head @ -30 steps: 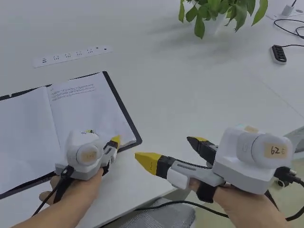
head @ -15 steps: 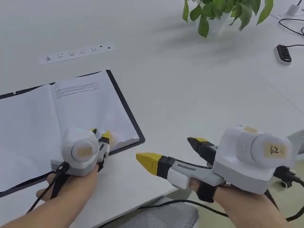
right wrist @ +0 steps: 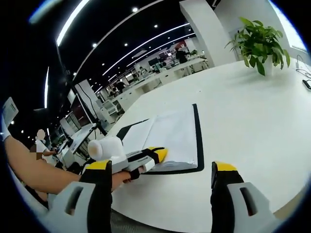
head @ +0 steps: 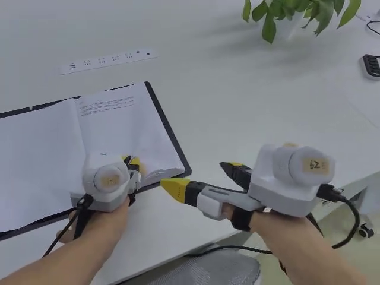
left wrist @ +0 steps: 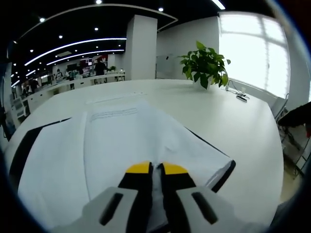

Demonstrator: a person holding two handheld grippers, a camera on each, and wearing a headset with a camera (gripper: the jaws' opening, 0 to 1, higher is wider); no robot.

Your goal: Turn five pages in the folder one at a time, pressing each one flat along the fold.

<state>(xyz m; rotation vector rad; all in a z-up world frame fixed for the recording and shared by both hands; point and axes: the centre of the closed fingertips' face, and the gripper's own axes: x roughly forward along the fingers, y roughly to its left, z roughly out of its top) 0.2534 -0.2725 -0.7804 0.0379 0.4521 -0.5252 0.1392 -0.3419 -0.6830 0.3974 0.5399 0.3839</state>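
The open black-edged folder (head: 119, 130) lies flat on the white table, its right page carrying a few printed lines at the top. My left gripper (head: 135, 163) is over that page's lower right corner. In the left gripper view its yellow-tipped jaws (left wrist: 154, 170) are shut, with a thin white strip of the page (left wrist: 121, 131) between them, and the sheet bulges just ahead. To the right of the folder, my right gripper (head: 203, 177) hovers open above the table's front edge, nothing between its jaws (right wrist: 162, 167). It looks at the folder (right wrist: 170, 131) and the left gripper (right wrist: 158, 154).
A white power strip (head: 110, 59) lies beyond the folder. A potted plant (head: 297, 12) stands at the back right, and a black power strip (head: 373, 64) lies at the right edge. The table's front edge runs just under both hands.
The left gripper has slid from the folder's lower right corner inward onto the right page and shut on its edge. The right gripper stays open and has drifted slightly left.
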